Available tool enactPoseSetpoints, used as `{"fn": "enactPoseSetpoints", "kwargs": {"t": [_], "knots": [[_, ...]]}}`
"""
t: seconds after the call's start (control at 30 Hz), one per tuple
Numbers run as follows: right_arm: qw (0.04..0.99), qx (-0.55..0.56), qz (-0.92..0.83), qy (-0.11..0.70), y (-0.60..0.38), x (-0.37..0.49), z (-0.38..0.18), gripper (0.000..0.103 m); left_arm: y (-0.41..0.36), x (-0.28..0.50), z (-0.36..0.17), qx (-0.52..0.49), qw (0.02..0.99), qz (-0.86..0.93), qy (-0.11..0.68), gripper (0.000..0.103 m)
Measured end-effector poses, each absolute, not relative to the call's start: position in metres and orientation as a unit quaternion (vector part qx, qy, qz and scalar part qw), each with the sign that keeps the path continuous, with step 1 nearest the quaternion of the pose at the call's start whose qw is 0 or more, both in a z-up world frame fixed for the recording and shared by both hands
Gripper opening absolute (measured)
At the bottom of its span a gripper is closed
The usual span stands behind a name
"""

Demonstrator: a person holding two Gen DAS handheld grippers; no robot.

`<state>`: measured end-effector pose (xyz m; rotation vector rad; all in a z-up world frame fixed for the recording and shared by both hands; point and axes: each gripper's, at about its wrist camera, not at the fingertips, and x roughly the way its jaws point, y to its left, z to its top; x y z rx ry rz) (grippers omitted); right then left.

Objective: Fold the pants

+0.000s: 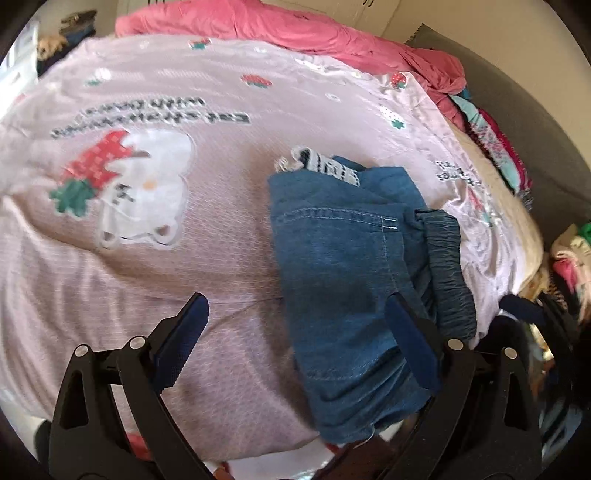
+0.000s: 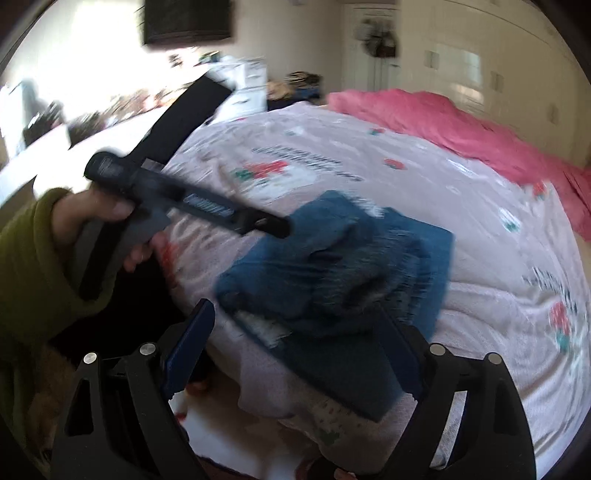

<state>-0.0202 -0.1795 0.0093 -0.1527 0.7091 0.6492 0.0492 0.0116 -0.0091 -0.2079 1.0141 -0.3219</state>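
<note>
**Folded denim pants lie on the pink bedspread, both grippers spread wide**

Left wrist view: the left gripper [image 1: 295, 325] has its fingers set wide apart with nothing between them; the right finger pad [image 1: 410, 347] overlaps the pants [image 1: 343, 266] in the picture, and whether it touches the cloth cannot be told. The pants lie as a folded blue denim bundle on the pink printed bedspread [image 1: 184, 258], right of the middle, with a stitched pocket seam on top, a dark gathered waistband at the right side and a bit of white patterned trim sticking out at the far end. Their near end is cut off behind the gripper frame. Bare bedspread stretches to the left; the bed's right edge is near the bundle, with a heap of mixed clothes [image 1: 495, 147] beyond it and a pink blanket [image 1: 295, 33] along the far side.

Right wrist view: heavily blurred. The right gripper [image 2: 295, 339] is also wide apart and empty, with the pants [image 2: 332, 273] beyond its fingertips, their folds hard to make out. The left hand [image 2: 99, 214], in a green sleeve, grips the other tool's handle above the bed's left edge
</note>
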Motion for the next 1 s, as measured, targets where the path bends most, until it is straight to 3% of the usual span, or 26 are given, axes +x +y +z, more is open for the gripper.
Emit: {"fn": "enactPoseSetpoints", "kwargs": {"t": [0.13, 0.2, 0.27, 0.5, 0.57, 0.67, 0.77, 1.0], "knots": [[0.894, 0.005, 0.24, 0.379, -0.221, 0.011, 0.0, 0.081, 0.004, 0.054, -0.019, -0.111, 0.849, -0.168, 0.488, 0.071], [0.887, 0.046, 0.225, 0.4, -0.239, 0.027, -0.007, 0.066, 0.0, 0.055, -0.022, -0.118, 0.846, -0.176, 0.489, 0.063], [0.878, 0.067, 0.227, 0.416, -0.246, 0.038, -0.013, 0.057, -0.003, 0.056, -0.024, -0.124, 0.843, -0.184, 0.49, 0.056], [0.84, 0.122, 0.249, 0.466, -0.243, 0.08, -0.037, 0.055, -0.009, 0.058, -0.03, -0.138, 0.835, -0.195, 0.495, 0.055], [0.833, 0.131, 0.263, 0.47, -0.237, 0.084, -0.041, 0.045, -0.009, 0.06, -0.032, -0.142, 0.835, -0.196, 0.494, 0.057], [0.836, 0.121, 0.273, 0.46, -0.231, 0.082, -0.039, 0.038, -0.011, 0.061, -0.033, -0.148, 0.837, -0.198, 0.489, 0.057], [0.84, 0.112, 0.275, 0.453, -0.229, 0.082, -0.037, 0.038, -0.014, 0.061, -0.031, -0.151, 0.836, -0.201, 0.488, 0.05], [0.835, 0.106, 0.289, 0.457, -0.226, 0.095, -0.046, 0.038, -0.016, 0.069, -0.038, -0.166, 0.835, -0.202, 0.485, 0.048]]}}
